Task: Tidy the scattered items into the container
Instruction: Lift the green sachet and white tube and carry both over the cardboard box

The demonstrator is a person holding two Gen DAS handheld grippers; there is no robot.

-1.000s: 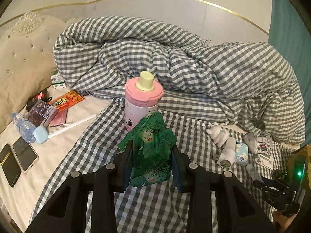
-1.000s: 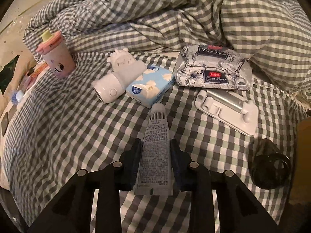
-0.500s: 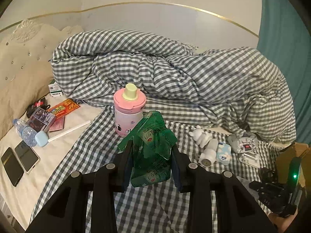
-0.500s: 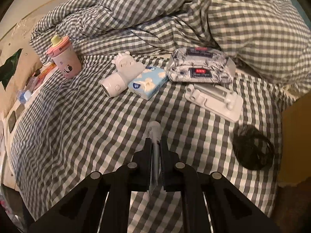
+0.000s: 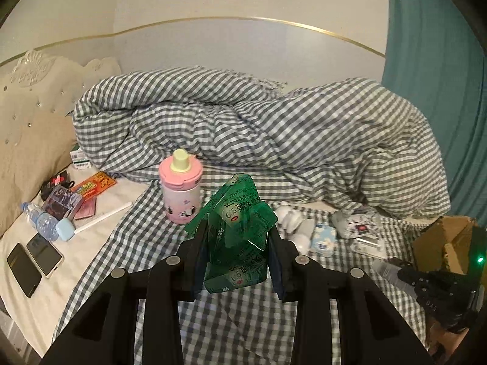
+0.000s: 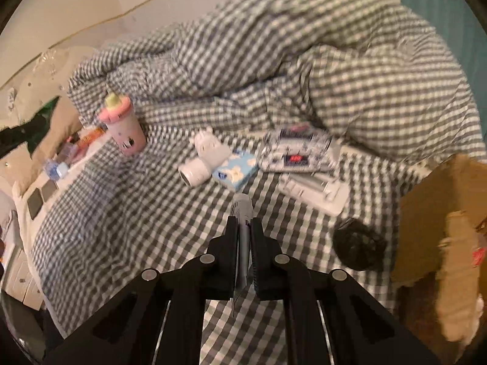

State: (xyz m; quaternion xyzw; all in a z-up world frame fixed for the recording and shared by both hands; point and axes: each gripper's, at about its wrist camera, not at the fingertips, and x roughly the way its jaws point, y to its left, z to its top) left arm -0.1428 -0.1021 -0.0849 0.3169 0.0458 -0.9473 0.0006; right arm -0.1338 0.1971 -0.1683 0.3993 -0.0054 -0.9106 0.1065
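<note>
My left gripper is shut on a crumpled bunch of green sachets, held above the checked bed sheet. My right gripper is shut on a grey-white tube, pinched edge-on and lifted off the bed; that gripper also shows at the right edge of the left wrist view. An open cardboard box stands at the right side of the bed, also seen in the left wrist view. Scattered on the sheet are a pink bottle, a white toy device and a blue tissue pack.
A patterned wipes pack, a white holder and a black coiled item lie near the box. A bunched checked duvet fills the back. Two phones, a water bottle and small packets lie by the headboard.
Both grippers rose and drew back from the bed. The right gripper closed tight on the tube, turned it edge-on and lifted it; the cardboard box came into view at the right.
</note>
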